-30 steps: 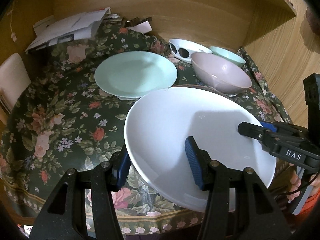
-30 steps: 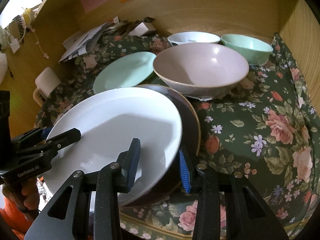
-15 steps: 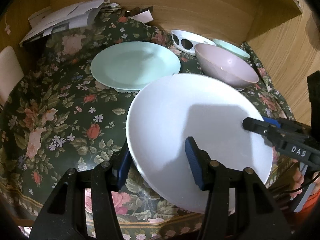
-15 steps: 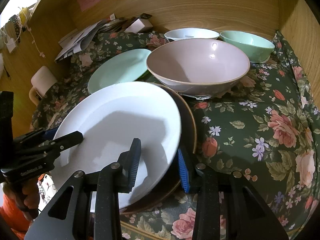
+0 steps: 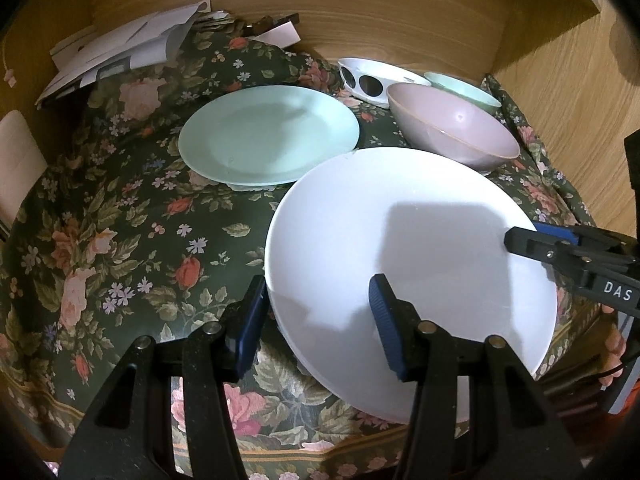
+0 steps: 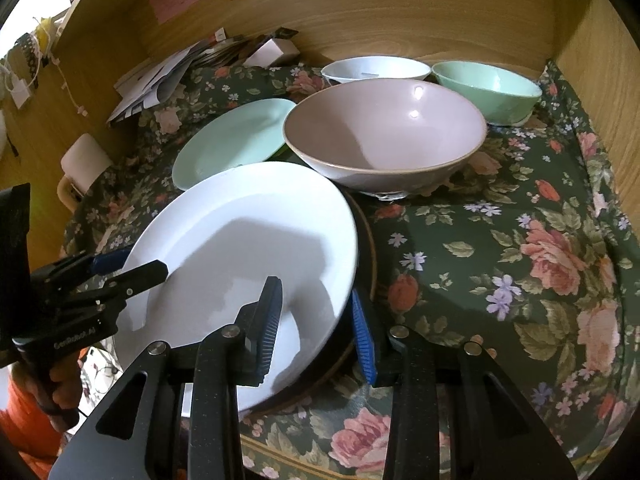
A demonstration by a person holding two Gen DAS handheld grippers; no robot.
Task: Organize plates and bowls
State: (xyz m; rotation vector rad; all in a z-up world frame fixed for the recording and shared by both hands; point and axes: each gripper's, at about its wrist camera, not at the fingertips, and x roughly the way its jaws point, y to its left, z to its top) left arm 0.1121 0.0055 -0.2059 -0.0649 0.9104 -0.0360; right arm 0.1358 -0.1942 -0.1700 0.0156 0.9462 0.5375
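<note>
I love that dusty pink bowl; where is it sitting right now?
The pink bowl sits on the floral cloth just behind the white plate, right of the mint plate, with the white bowl and mint bowl behind it.

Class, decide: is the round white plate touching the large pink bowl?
Cannot tell. In the right wrist view the white plate rim overlaps the pink bowl base, and no gap or contact shows plainly.

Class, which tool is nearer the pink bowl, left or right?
Right. The right tool straddles the white plate's edge nearest the pink bowl; the left tool straddles the opposite edge.
</note>
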